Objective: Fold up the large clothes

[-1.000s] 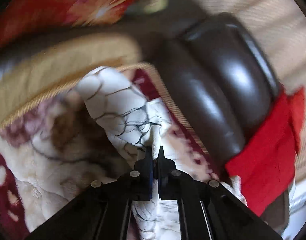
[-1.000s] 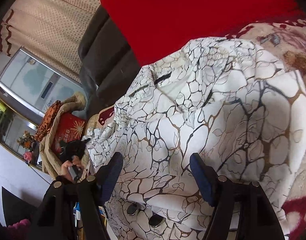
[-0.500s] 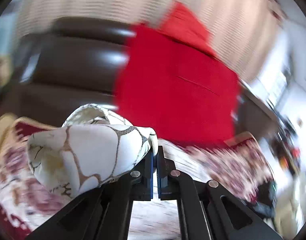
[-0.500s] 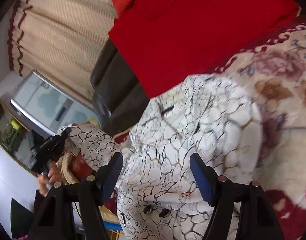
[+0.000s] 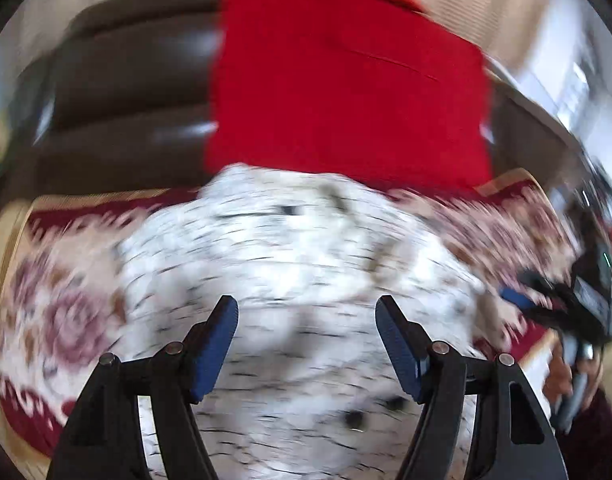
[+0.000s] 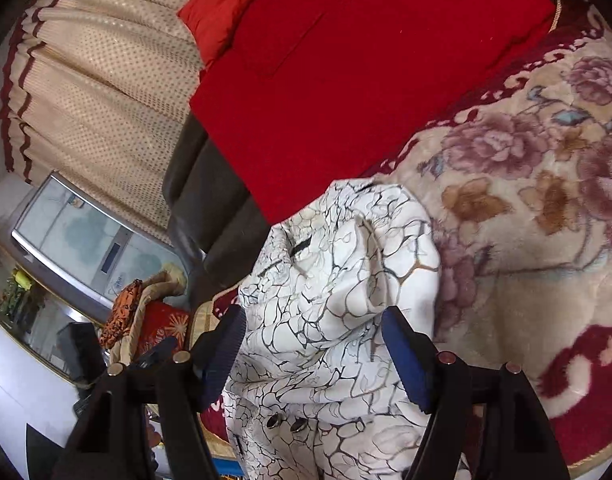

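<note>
Garment (image 6: pixel 338 300), white with black crackle print, lay bunched on floral blanket (image 6: pixel 526 208), just ahead of and below both grippers, long axis running near to far. Left gripper (image 5: pixel 306 344) had just opened, jaws wide, nothing pinched. Right gripper (image 6: pixel 312 350) wide, empty, about equally near. No legible writing; left view blurred.

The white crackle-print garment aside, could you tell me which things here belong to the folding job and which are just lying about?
Part of the job:
white crackle-print garment
left gripper, open
right gripper, open
floral blanket, the folding surface

Just lying about:
red cloth
dark sofa
curtain
</note>
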`<state>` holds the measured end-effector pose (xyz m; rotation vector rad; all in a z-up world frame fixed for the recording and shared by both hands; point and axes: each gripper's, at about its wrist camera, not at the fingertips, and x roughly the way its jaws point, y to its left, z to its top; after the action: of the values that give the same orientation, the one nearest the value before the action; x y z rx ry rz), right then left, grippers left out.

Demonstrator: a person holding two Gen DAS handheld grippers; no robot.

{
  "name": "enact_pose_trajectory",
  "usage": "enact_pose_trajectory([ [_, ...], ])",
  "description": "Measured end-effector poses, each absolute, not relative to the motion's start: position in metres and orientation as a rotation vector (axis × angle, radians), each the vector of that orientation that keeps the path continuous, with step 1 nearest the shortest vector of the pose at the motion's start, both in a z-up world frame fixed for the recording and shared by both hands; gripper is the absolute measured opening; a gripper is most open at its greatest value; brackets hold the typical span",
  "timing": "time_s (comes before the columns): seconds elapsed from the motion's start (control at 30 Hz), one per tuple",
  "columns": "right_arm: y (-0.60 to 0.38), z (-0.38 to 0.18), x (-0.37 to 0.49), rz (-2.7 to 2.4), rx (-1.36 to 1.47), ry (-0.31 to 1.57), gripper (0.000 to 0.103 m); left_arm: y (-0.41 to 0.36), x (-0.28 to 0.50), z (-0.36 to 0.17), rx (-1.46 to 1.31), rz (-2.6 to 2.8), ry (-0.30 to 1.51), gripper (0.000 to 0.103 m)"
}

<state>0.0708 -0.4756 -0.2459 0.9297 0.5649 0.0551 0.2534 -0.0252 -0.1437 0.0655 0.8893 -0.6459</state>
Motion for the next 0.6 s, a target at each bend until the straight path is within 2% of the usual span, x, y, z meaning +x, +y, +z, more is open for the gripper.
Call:
enact_pose_trajectory([
  [0.13, -0.465, -0.238, 0.101, 0.049, 0.865, 0.555, 0.074, 0.005, 0.292, -0.17, 0.013, -0.524, 0.914, 0.072],
  [0.3, -0.446, -0.231, 0.144, 0.078, 0.751, 0.599, 0.071, -0.006, 0.31, -0.219, 0.083, -0.437, 1.009, 0.072],
  [0.4, -0.433, -0.259, 0.169, 0.042, 0.703, 0.76, 0.061, -0.008, 0.309, -0.254, 0.155, -0.392, 1.091, 0.072],
  [0.47, -0.431, -0.291, 0.174, 0.01, 0.742, 0.891, 0.055, -0.006, 0.297, -0.262, 0.201, -0.398, 1.074, 0.072],
  [0.5, -0.431, -0.301, 0.17, 0.004, 0.745, 0.909, 0.045, -0.005, 0.29, -0.26, 0.228, -0.41, 1.055, 0.072],
  [0.53, -0.432, -0.303, 0.164, -0.002, 0.723, 0.9, 0.041, -0.005, 0.286, -0.258, 0.25, -0.42, 1.051, 0.072],
  [0.6, -0.433, -0.3, 0.155, 0.017, 0.704, 0.893, 0.041, -0.002, 0.283, -0.251, 0.263, -0.429, 1.056, 0.072],
])
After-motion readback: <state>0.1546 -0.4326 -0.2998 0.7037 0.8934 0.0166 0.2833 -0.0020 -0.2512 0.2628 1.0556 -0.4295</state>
